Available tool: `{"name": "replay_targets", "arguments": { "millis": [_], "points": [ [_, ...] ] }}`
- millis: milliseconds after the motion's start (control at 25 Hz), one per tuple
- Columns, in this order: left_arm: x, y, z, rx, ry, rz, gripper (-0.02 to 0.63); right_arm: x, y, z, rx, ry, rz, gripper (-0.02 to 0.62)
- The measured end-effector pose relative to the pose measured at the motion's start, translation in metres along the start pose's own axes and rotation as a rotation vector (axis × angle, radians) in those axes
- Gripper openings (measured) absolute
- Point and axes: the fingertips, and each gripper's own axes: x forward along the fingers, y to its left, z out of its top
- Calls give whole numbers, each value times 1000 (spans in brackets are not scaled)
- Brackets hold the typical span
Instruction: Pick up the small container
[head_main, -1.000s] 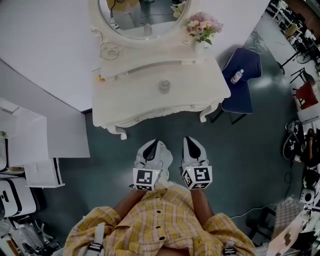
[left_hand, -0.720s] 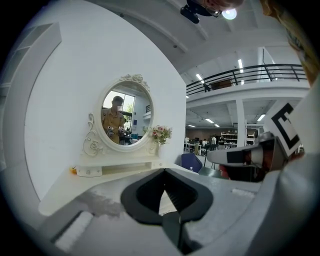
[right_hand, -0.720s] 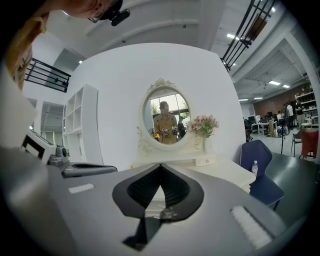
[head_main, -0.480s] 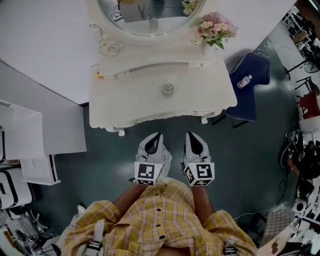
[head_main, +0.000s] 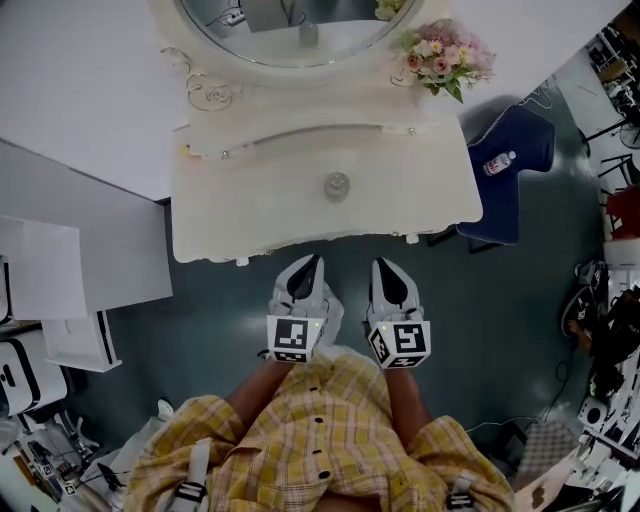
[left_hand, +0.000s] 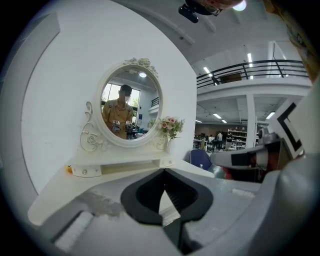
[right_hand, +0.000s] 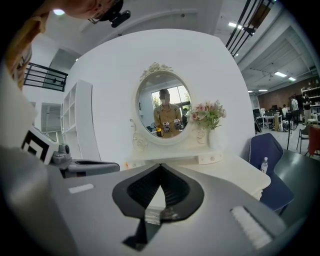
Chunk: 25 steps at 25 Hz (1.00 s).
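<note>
Task is barely begun, by the look of it: nothing picked up, nothing touched. The small container (head_main: 337, 185) sits alone about mid-worktop on the white dressing table (head_main: 240, 205), roughly halfway btwn the L and R edges, in front of the low shelf ledge (head_main: 300, 135) that runs along the back. Neither gripper view shows it; prob. hidden behind the jaws.

The left gripper (head_main: 314, 264) and right gripper (head_main: 382, 268) hang side by side over the floor, short of the table's front edge and well apart from the container. Both have jaws together, tips meeting, nothing btwn them; each gripper view confirms this.

Left to do, as I judge it: step in, reach over the front edge, open one pair of jaws, close round the container, lift. So basically all of it.

Surface: cream top, mostly bare, curvy front edge. An oval mirror (head_main: 280, 25) stands at the back, a vase of pink flowers (head_main: 445, 48) at the back R corner, and a small orange item (head_main: 186, 150) at the shelf's L end.

Room: dark teal floor, white partition wall behind the table, and a blue chair (head_main: 505, 190) just R of the table w/ a water bottle (head_main: 499, 162) on its seat. White cabinets on the far L, cables and clutter on the far R. The gripper views show a big hall w/ a mezzanine railing and strip lights.
</note>
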Motion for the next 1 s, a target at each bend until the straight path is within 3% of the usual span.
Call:
{"name": "replay_targets", "arguments": {
  "millis": [760,1000],
  "points": [
    [84,29,-26,-45,105,-6,15,64,-32,-10,20,76,-4,3],
    [110,37,-34,-46,130,-5,68,84,-38,-12,29,92,-2,3]
  ]
}}
